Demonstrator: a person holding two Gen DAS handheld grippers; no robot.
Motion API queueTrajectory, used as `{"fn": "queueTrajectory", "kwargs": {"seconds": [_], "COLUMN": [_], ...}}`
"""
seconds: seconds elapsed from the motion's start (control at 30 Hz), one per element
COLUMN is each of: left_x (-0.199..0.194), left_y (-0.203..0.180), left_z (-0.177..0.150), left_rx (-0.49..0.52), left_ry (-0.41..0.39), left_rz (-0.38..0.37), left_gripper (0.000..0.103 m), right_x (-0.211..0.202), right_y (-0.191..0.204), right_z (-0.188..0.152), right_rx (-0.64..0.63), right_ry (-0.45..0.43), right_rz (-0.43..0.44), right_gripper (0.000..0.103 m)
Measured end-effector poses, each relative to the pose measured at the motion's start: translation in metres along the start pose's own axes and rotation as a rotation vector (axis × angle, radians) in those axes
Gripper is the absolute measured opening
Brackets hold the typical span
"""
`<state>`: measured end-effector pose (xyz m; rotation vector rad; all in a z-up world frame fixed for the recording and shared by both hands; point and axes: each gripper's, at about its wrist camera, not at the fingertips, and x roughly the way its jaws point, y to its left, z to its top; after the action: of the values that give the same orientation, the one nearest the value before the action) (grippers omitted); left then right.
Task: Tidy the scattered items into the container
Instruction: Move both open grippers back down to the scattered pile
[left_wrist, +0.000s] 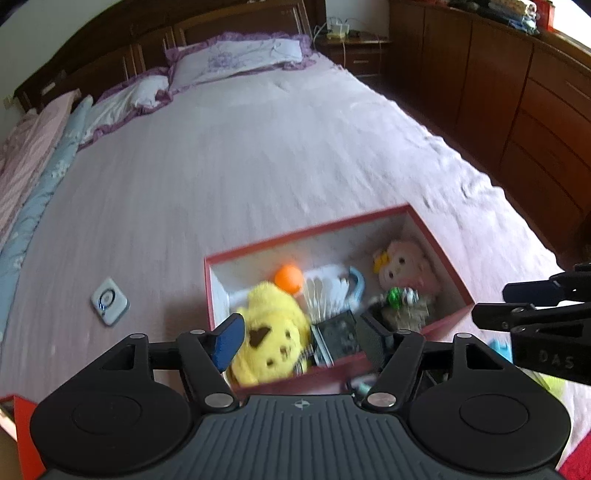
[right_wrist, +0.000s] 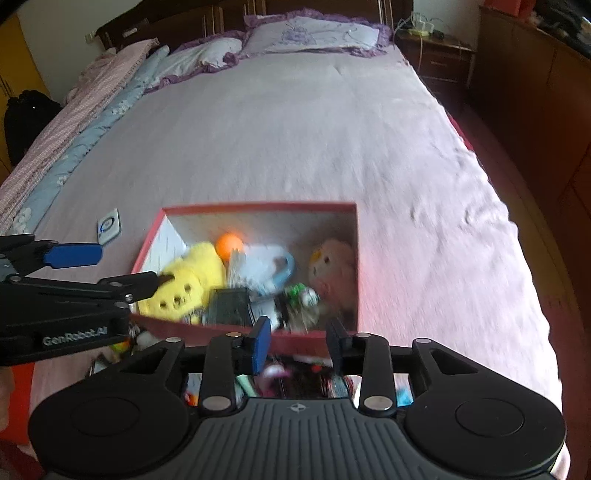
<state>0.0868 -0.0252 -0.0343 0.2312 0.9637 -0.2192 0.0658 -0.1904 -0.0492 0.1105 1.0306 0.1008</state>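
A red box (left_wrist: 306, 230) (right_wrist: 258, 206) stands on the bed and holds a yellow plush (left_wrist: 271, 334) (right_wrist: 188, 280), an orange ball (left_wrist: 289, 277) (right_wrist: 229, 244), a pink plush doll (left_wrist: 402, 266) (right_wrist: 334, 266), a white and blue item (left_wrist: 332, 284) (right_wrist: 264, 266), a dark box (left_wrist: 338, 338) (right_wrist: 229, 306) and a green toy (left_wrist: 394, 295) (right_wrist: 295, 291). My left gripper (left_wrist: 299, 341) (right_wrist: 122, 267) is open over the box's near edge, its fingers either side of the yellow plush. My right gripper (right_wrist: 299, 341) (left_wrist: 491, 302) is open and empty above small items (right_wrist: 291, 380) lying in front of the box.
A small white square device (left_wrist: 109, 301) (right_wrist: 109, 225) lies on the pink bedsheet left of the box. Pillows (left_wrist: 236, 59) and folded quilts (left_wrist: 33, 147) lie at the far end and left side. Wooden cabinets (left_wrist: 517, 103) run along the right. A red lid (left_wrist: 22, 435) is at the lower left.
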Motion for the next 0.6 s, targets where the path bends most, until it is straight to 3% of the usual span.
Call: {"fn": "queueTrajectory", "kwargs": {"seconds": [0.6], "left_x": [-0.035], "left_y": [-0.020], "left_z": [-0.099], "left_rx": [-0.006], "left_ry": [0.143], "left_rz": [0.036], "left_gripper": [0.073], "right_x": [0.007], "right_y": [0.005], "right_z": [-0.104], "right_rx": [-0.004], "right_ry": [0.192], "right_rz": [0.090], "right_gripper": [0.042]}}
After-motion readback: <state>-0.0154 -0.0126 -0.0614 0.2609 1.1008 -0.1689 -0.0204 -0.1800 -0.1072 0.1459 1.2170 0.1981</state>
